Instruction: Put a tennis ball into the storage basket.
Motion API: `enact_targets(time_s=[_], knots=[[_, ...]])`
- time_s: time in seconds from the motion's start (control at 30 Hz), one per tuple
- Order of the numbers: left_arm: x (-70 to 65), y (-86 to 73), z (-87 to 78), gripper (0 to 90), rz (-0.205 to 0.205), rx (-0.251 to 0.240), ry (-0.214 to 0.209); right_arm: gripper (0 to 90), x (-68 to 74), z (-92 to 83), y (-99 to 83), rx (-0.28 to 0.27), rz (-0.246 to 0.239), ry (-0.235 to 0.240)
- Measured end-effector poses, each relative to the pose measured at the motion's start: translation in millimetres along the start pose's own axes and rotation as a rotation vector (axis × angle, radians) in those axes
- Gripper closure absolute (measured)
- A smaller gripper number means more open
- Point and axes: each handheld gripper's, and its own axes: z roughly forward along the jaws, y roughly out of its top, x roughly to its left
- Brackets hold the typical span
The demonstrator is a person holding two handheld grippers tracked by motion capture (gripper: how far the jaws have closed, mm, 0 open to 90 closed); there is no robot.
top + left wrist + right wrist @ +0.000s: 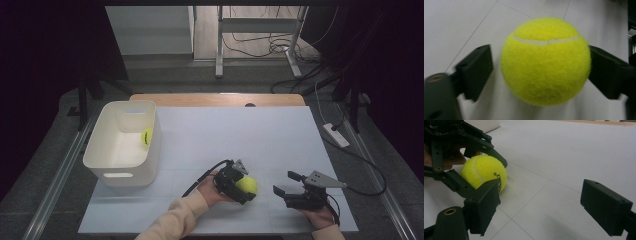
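Left tongs (245, 189) | around tennis ball (247, 185) | seam level across top

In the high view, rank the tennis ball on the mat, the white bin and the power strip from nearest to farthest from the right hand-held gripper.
1. Tennis ball, just to its left, between the left hand-held gripper's jaws.
2. Power strip, on the floor beyond the table's right edge.
3. White bin, far left.

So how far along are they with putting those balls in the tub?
One tennis ball already lies in the white tub. The left claw sits around a second ball on the table, with a small gap showing at one pad. Lifting and dropping it in remains. The right claw waits open.
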Motion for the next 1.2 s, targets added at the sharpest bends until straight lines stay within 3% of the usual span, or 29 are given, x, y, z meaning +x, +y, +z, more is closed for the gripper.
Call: enact_targets(time_s=[0.03,0.3,0.73,1.2], knots=[[0.0,0.0,0.0,26.1,0.000,0.000,0.000,15.3,0.0,0.0,0.0,0.000,0.000,0.000],[-2.8,1.1,-2.6,27.3,0.036,0.006,0.015,15.4,0.0,-0.5,0.0,0.000,-0.001,-0.003],[-0.1,1.2,-22.8,27.5,0.010,-0.079,0.022,15.4,0.3,-0.7,0.1,-0.003,-0.001,-0.006],[2.6,2.3,-40.3,27.5,0.007,-0.130,0.041,15.4,0.4,-1.2,0.8,-0.005,0.002,-0.006]])
